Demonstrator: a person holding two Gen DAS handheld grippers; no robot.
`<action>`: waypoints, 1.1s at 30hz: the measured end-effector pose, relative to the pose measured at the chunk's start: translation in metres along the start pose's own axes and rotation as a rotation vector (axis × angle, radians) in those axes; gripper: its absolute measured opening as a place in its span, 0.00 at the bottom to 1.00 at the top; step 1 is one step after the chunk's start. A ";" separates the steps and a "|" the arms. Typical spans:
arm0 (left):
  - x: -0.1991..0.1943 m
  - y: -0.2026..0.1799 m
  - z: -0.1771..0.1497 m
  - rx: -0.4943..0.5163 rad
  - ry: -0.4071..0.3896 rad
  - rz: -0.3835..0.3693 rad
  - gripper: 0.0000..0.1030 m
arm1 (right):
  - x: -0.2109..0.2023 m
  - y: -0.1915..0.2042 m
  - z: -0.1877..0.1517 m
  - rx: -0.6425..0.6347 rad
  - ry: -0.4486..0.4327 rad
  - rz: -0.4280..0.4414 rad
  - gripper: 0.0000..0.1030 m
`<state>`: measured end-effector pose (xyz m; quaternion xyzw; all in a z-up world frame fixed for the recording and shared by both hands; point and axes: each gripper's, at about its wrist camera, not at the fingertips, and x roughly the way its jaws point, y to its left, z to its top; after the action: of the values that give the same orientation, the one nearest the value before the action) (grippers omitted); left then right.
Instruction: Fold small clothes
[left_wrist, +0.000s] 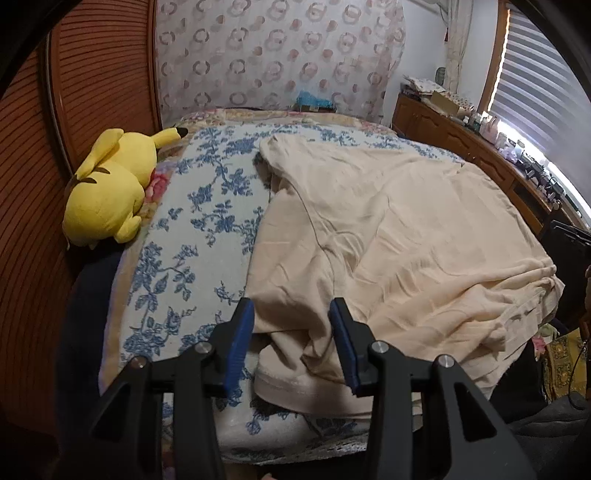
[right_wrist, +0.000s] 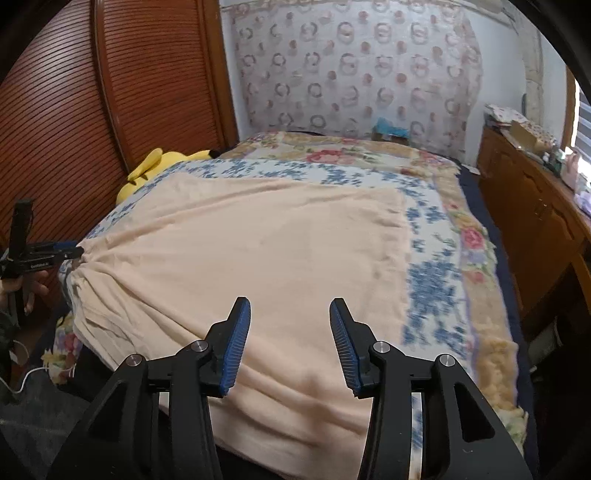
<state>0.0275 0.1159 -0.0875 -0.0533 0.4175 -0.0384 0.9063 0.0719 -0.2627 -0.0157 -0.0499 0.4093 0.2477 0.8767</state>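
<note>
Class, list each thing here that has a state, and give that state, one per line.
cream garment: spread unfolded over the floral blanket, wrinkled.
left gripper: open, garment's edge between its jaws.
right gripper: open, above the garment.
plush toy: lying down.
window blind: lowered.

Yellow plush toy (left_wrist: 107, 192) lying at bed's edge beside slatted wooden door (left_wrist: 92, 85). Blue-flowered bedspread (left_wrist: 192, 229) over bed. Cluttered wooden dresser (right_wrist: 532, 206) along right wall, under window blinds (left_wrist: 539, 85).
</note>
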 end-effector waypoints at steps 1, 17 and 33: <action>0.002 -0.001 -0.001 -0.001 0.005 -0.001 0.40 | 0.006 0.003 0.001 -0.001 0.005 0.011 0.44; 0.021 -0.002 -0.009 -0.019 0.021 -0.019 0.40 | 0.085 0.036 -0.014 -0.056 0.136 0.027 0.48; 0.018 0.012 -0.015 -0.114 -0.023 0.025 0.41 | 0.085 0.037 -0.027 -0.075 0.077 -0.006 0.52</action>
<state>0.0275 0.1246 -0.1120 -0.0998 0.4094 -0.0025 0.9069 0.0819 -0.2048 -0.0922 -0.0932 0.4330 0.2582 0.8586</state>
